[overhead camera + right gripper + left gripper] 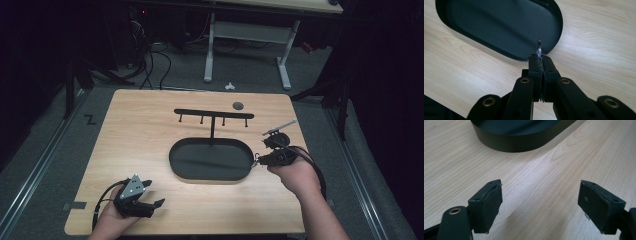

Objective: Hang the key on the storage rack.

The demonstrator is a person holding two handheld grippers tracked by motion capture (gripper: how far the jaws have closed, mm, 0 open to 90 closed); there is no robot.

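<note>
A black oval tray (210, 159) lies mid-table, with a black T-shaped hook rack (213, 114) rising from its far rim. My right gripper (259, 160) sits at the tray's right end, shut on a thin metal key ring (539, 48) that pokes up edge-on between its jaws, just over the tray's rim (524, 57). My left gripper (156, 194) rests near the table's front left, jaws wide apart over bare wood. In the left gripper view its two pads (489, 202) frame nothing, with the tray's wall (519, 143) beyond.
A small dark round disc (238, 105) lies on the table behind the rack's right end. The light wooden table (140, 130) has open surface left of the tray. A white desk frame (245, 47) stands on the floor beyond.
</note>
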